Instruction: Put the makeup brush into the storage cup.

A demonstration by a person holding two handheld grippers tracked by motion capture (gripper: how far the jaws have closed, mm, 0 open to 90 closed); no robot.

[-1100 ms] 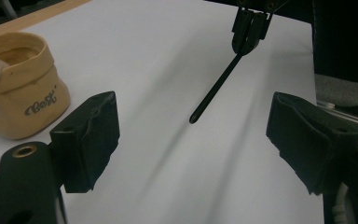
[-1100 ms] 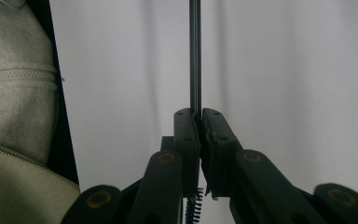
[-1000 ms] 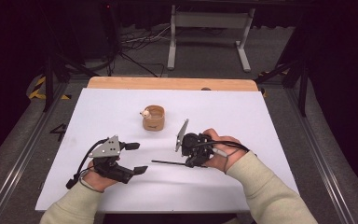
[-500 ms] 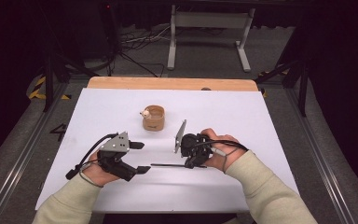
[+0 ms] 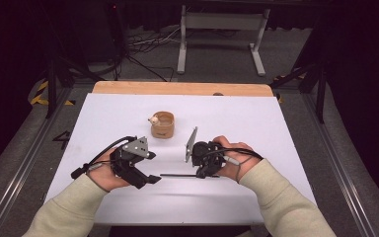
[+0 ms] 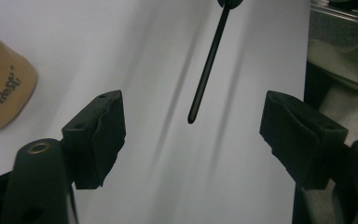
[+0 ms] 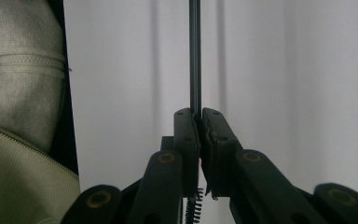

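Observation:
A thin black rod lies level just above the white table, and my right gripper is shut on one end of it. In the right gripper view the rod runs straight out from the closed pads of the right gripper. My left gripper stands open at the rod's free end, and its jaws have just been closing a little. In the left gripper view the rod's tip points toward the gap of the left gripper, and neither pad touches it.
A small round wooden cup stands on the table beyond both hands, with a small pale object at its rim; its edge appears left of the left jaw. A wooden strip borders the table's far side.
My left hand has moved up and to the right, closer to the rod's free end, with its jaws slightly narrower. The right hand and the rod have kept still.

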